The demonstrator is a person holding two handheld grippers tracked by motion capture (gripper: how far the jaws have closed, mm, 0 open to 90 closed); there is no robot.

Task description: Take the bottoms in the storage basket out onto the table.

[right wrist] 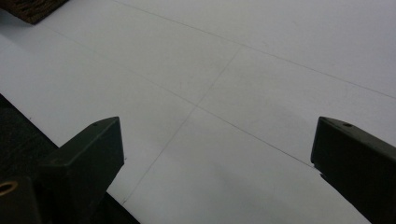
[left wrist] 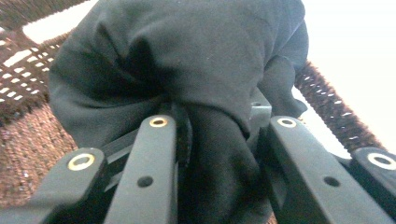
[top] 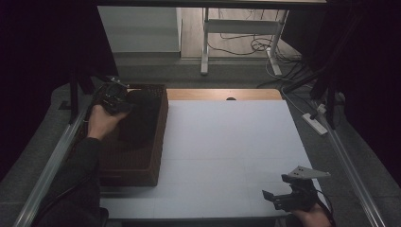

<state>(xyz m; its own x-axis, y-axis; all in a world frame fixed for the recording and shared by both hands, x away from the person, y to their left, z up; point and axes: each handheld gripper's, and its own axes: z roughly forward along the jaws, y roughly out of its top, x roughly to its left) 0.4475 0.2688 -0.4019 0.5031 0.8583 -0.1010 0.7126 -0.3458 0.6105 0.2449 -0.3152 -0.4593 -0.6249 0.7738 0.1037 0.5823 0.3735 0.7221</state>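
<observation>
A black cloth (top: 142,116) hangs bunched over a brown wicker basket (top: 160,132) at the table's left side. My left gripper (top: 124,104) is above the basket, shut on a fold of that cloth. In the left gripper view the black cloth (left wrist: 187,56) bulges between and above the jaws of my left gripper (left wrist: 219,121), with the basket's weave (left wrist: 28,140) behind it. At the table's front right corner my right gripper (top: 275,187) is held low, open and holding nothing. In the right gripper view my right gripper (right wrist: 215,140) has its jaws wide apart over the white tabletop (right wrist: 233,70).
The white tabletop (top: 227,142) stretches from the basket to the right edge. A corner of the basket (right wrist: 32,9) shows at the top left of the right gripper view. Beyond the table lie a desk frame (top: 205,42), cables and a power strip (top: 316,124).
</observation>
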